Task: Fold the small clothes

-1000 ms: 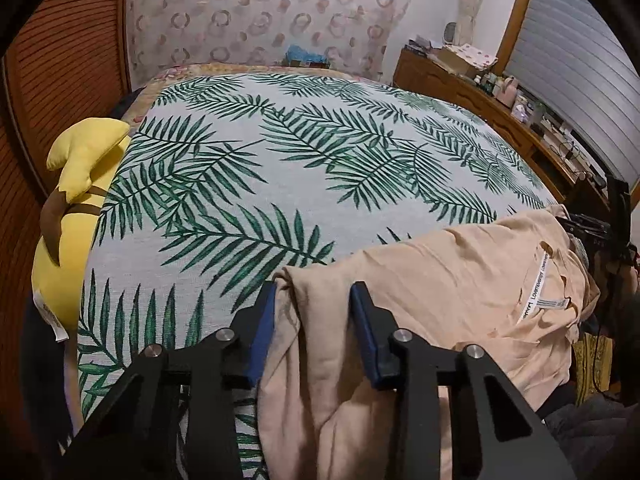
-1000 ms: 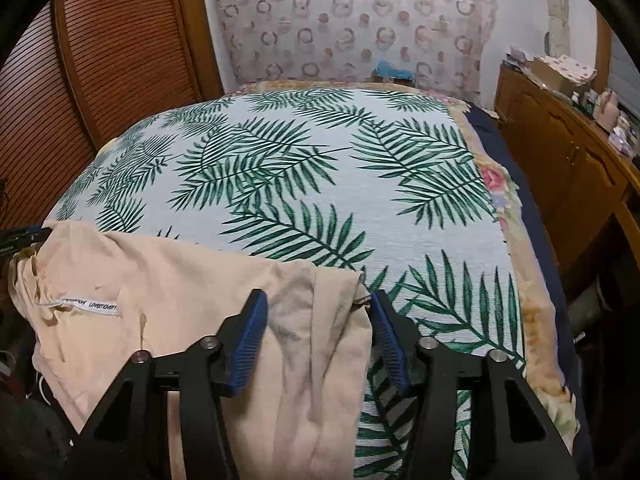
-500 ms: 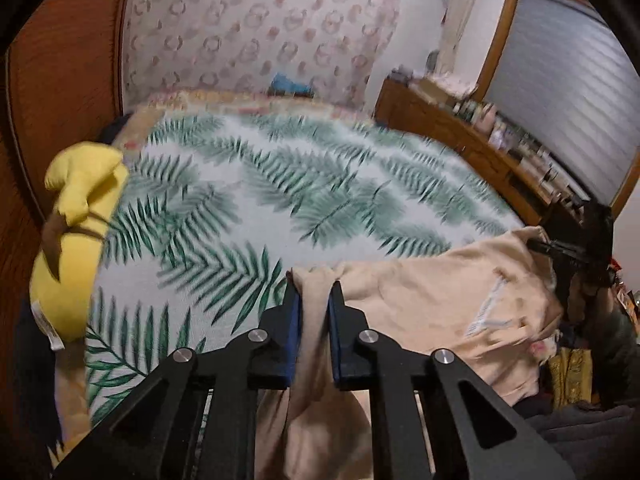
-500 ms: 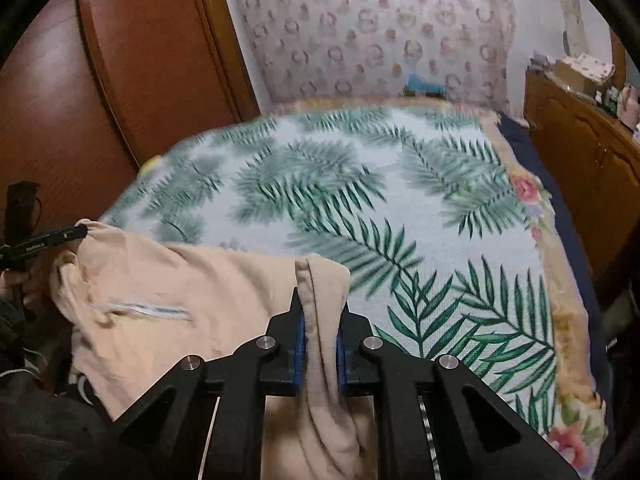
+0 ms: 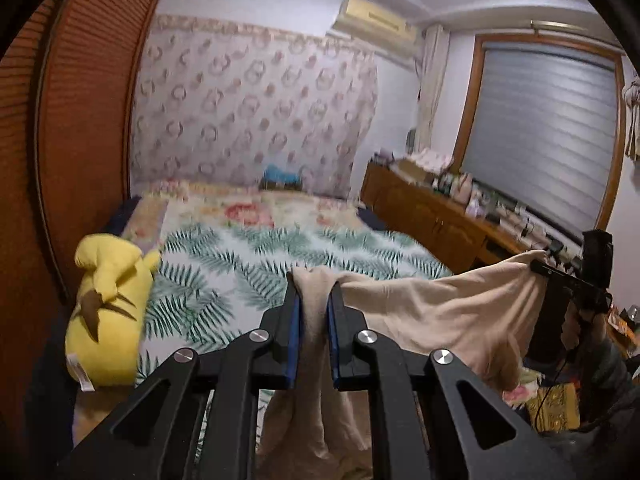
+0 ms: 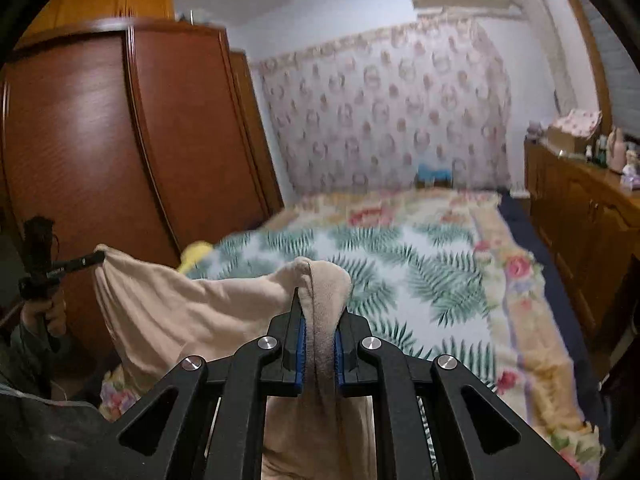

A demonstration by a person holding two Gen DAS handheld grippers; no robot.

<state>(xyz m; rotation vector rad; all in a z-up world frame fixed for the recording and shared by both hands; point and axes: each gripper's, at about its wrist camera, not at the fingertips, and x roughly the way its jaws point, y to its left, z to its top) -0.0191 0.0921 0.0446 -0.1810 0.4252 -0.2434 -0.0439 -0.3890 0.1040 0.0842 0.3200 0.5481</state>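
A peach garment [image 5: 440, 312] hangs stretched in the air above the near edge of the bed. My left gripper [image 5: 314, 292] is shut on one bunched corner of it, and cloth spills down between the blue pads. My right gripper [image 6: 318, 312] is shut on the other corner of the peach garment [image 6: 180, 312]. Each view shows the other gripper far off at the garment's opposite end: the right gripper [image 5: 552, 270] at the right of the left wrist view, the left gripper [image 6: 86, 260] at the left of the right wrist view. The garment's lower part drops out of sight below the frames.
The bed [image 5: 248, 264] has a palm-leaf cover [image 6: 420, 280]. A yellow plush toy [image 5: 106, 312] lies along its left side. A brown wardrobe [image 6: 120, 160] stands left; a wooden dresser [image 5: 432, 216] with small items lines the right wall under a shuttered window [image 5: 540, 136].
Both grippers went from open around the garment's corners to shut on them. They then rose and tilted up, lifting the garment off the bed so it hangs between them.
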